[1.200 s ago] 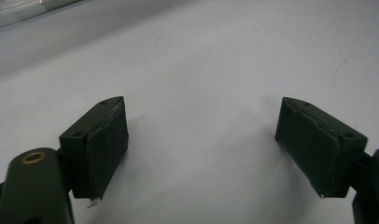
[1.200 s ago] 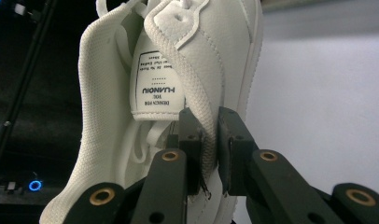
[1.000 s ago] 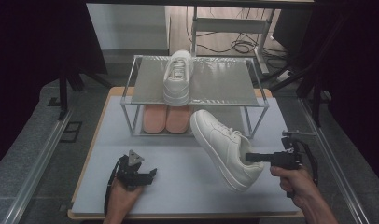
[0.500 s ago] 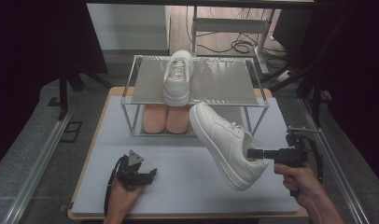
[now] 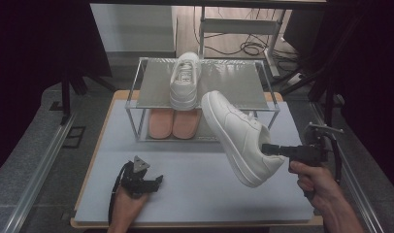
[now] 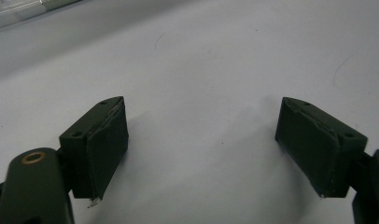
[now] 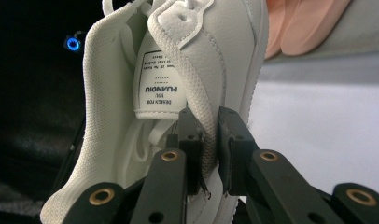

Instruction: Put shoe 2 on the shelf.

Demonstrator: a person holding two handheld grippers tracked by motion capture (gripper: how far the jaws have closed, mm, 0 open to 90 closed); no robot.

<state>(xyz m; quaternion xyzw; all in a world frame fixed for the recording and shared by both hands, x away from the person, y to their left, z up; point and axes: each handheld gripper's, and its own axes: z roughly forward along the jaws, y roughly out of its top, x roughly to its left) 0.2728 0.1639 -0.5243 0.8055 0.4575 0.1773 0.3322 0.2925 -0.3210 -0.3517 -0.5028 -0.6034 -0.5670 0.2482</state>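
Higher now than a second ago, the shoe (image 5: 238,138) is riding up off the table (image 5: 185,179) with its toe swinging toward the rack (image 5: 268,104). We are pinching only the collar edge in our right gripper (image 7: 208,144), jaws closed tight on that thin padded rim. We judge the grip risky: the sole is hanging low and heavy, so the shoe could twist or slip out, or its toe could clip the rack's top shelf. Our left gripper (image 6: 201,149) is resting wide open and empty, unmoved on the table.
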